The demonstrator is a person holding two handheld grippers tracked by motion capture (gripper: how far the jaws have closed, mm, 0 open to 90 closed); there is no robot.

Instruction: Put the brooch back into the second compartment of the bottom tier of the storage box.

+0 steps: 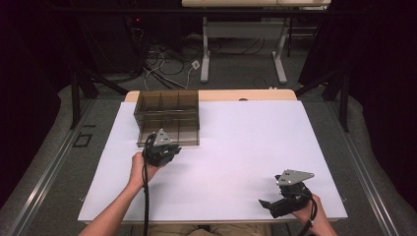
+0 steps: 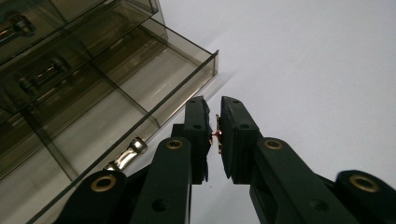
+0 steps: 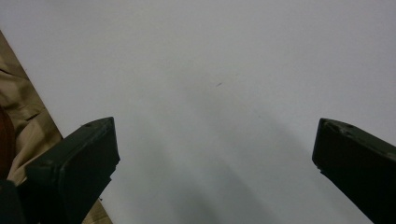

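At the far left of the white table (image 1: 236, 147) stands a smoky see-through drawer box (image 1: 168, 114), its bottom drawer (image 2: 140, 88) pulled out toward the person. Just in front of that box, the left gripper (image 1: 162, 147) sits in the person's left hand (image 1: 140, 169), its cable trailing down along the forearm. Seen from the left gripper view, the left gripper (image 2: 214, 133) has its jaws drawn nearly together with only a thin slit between the pads, and they stand just beside the front corner of the open drawer without gripping it; a tiny reddish speck shows in the slit, too small to make out. A shiny metal handle (image 2: 125, 156) on the drawer front lies close by the left jaw's base.

Near the table's front right edge, well apart from the box, the right gripper (image 1: 275, 200) rests in the right hand (image 1: 310, 211). From the right gripper view its jaws are spread wide over bare white tabletop, nothing between them.
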